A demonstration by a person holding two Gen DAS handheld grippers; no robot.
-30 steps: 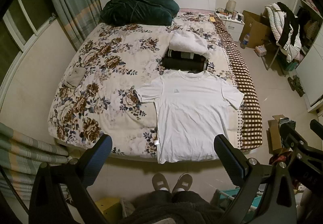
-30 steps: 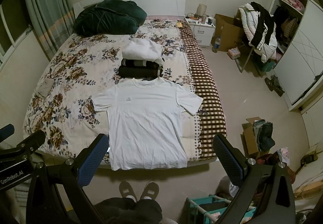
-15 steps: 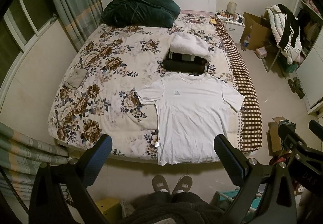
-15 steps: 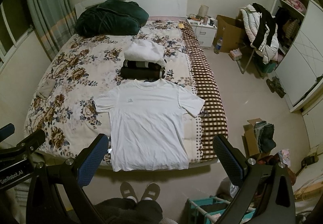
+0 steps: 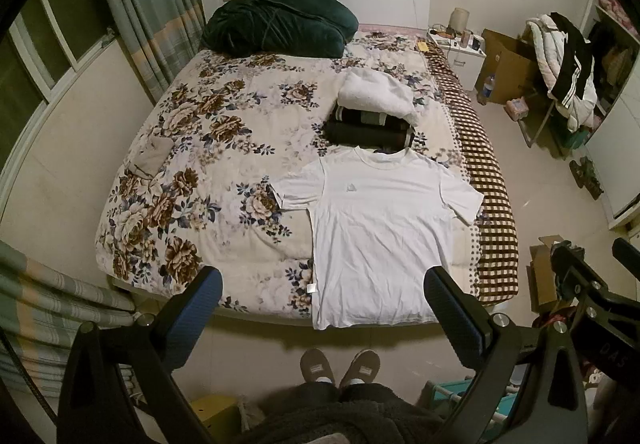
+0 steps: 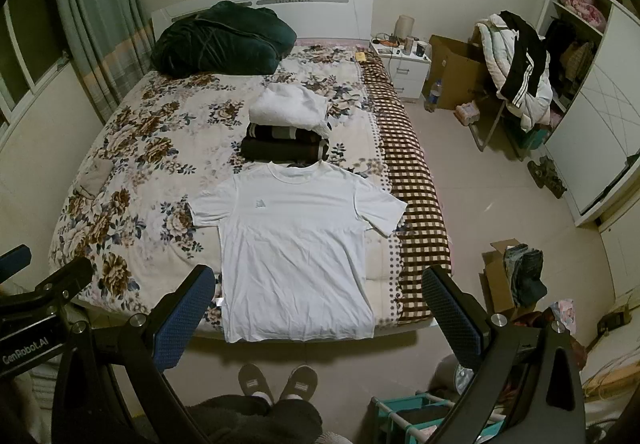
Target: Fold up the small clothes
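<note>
One white T-shirt [image 5: 380, 240] is laid flat and face up on the bed [image 5: 208, 172], near the foot edge and closer to the right side, with its hem reaching the foot edge and its collar pointing to the headboard. Both sleeves are spread out, and no fold is seen in it, so the folding of this piece is judged as not yet begun. The left tool [image 5: 320, 308] is held above the floor in front of the foot edge, with its jaws wide apart and nothing between them. The right tool [image 6: 316, 304] is held in the same way, also released and empty. Neither tool is touching the cloth. For the next move, it is judged that both tools must be lowered to the shirt, probably to a sleeve and the hem on one side, and clenched on the thin fabric so that this side can be brought over the middle. The cloth is soft and may slip or wrinkle, so a firm pinch at the edge would be needed. Just behind the collar, one pile of folded clothes [image 5: 372, 116] is seen, in which about three pieces can be counted: a white one on top, a striped one and a dark one below. One dark green blanket [image 5: 280, 20] lies at the head of the bed, and one small beige cloth [image 5: 150, 156] lies near the left edge.
</note>
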